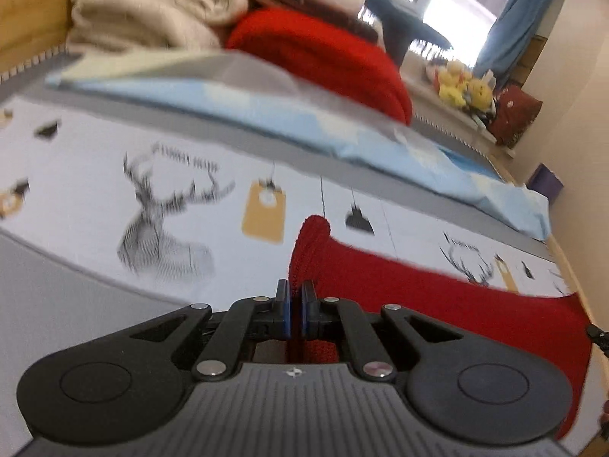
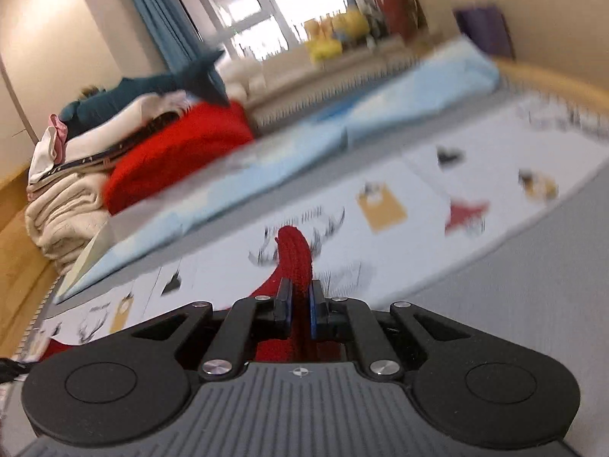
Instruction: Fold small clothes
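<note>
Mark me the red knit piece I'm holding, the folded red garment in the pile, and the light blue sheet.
red knit piece (image 1: 437, 297): left wrist view, its stretched middle.
folded red garment (image 2: 171, 156): right wrist view, its front face.
light blue sheet (image 1: 243, 103): left wrist view, its flat top.

Knitted wool, printed cotton, matt plastic.
Coarse ribbed red knit garment (image 1: 437, 297) pinched by matt black plastic left gripper (image 1: 296, 306) and right gripper (image 2: 300, 304), with blue rubbery pads (image 1: 288, 314) and shiny metal pins (image 1: 213, 367). Smooth printed cloth bedsheet (image 1: 95, 160) beneath; far off, soft cream fleece blanket (image 1: 152, 3), folded red knit (image 1: 327, 53), glossy clear plastic wrap (image 1: 243, 72).
</note>
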`<state>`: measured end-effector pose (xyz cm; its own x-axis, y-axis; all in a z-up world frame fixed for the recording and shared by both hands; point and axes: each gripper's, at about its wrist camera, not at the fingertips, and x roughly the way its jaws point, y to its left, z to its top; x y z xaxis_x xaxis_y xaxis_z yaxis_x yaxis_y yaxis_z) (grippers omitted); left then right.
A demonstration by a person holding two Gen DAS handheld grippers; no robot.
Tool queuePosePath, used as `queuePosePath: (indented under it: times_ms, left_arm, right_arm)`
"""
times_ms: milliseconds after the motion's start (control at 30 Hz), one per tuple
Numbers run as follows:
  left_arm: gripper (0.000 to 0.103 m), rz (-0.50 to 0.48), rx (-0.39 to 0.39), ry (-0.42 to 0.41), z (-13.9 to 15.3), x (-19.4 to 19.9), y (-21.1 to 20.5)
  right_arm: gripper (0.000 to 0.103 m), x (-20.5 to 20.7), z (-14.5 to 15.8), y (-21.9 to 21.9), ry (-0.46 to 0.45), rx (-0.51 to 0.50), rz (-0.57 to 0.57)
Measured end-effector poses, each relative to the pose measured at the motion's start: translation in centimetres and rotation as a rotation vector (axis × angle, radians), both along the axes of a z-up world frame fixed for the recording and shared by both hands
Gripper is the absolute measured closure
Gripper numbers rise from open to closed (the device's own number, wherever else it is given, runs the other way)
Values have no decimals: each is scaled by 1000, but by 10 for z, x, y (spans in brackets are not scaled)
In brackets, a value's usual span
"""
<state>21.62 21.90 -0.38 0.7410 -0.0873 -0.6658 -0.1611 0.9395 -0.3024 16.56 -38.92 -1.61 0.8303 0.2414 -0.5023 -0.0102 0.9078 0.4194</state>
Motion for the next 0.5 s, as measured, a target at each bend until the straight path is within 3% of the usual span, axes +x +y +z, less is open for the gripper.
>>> queuePosePath:
  times_ms: [67, 133, 200, 233, 267, 333, 400, 500]
  left_arm:
    - [96, 6, 0, 2, -3, 11, -5]
    - [89, 3, -13, 75, -13, 21, -10]
    - [56, -39, -79, 195, -29, 26, -9]
    - [51, -71, -118, 255, -37, 25, -7]
    - [49, -100, -131, 308, -43, 24, -8]
    - [49, -169, -84, 398, -53, 16, -15]
    - [49, -229, -45, 436, -58, 6, -17]
    - [49, -282, -44, 457, -59, -13, -16]
  right_arm:
    - [95, 9, -3, 3, 4, -34, -46]
    - [91, 26, -15, 2, 67, -6, -87]
    - [87, 43, -33, 4, 183, 21, -87]
    - [78, 51, -43, 7, 256, 6, -89]
    - [73, 54, -52, 10, 315, -24, -92]
    - [69, 53, -66, 14, 430, -79, -90]
    - [69, 44, -74, 6, 491, -25, -81]
    - [62, 23, -75, -4, 515, 48, -56]
